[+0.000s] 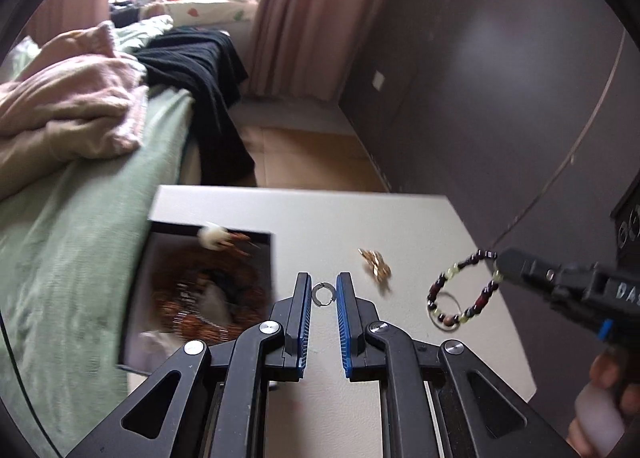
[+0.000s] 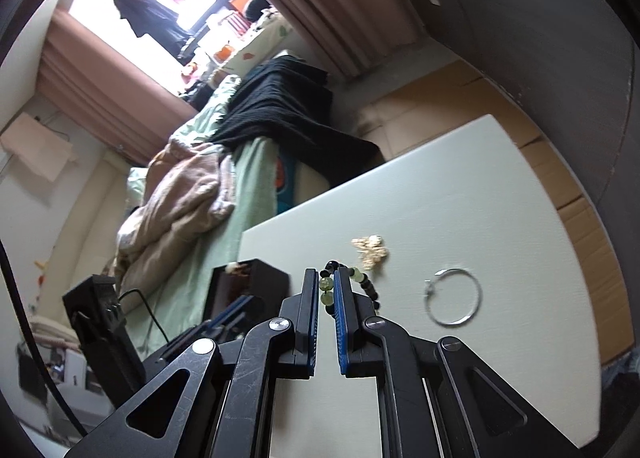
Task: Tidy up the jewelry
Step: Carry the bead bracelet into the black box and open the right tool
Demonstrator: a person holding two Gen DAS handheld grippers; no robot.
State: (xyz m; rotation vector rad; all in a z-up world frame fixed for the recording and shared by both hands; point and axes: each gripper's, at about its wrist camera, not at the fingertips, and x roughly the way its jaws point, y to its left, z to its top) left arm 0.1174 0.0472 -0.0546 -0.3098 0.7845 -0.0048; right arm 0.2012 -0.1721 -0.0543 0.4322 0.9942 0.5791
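We are holding a small ring (image 1: 323,294) in the left claw (image 1: 324,292) and a bead bracelet (image 2: 352,286) in the right claw (image 2: 329,290), both clamped; carrying both level toward the black box (image 1: 200,290) at lower left should prevent slips.

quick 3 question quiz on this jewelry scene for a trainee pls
1. True or false: the right gripper holds the beaded bracelet.
2. What sits between the left gripper's fingers? A) small ring B) gold charm C) nothing
3. Which piece of loose jewelry lies on the table beside the large hoop?

Key: 1 true. 2 A, the small ring. 3 the gold charm.
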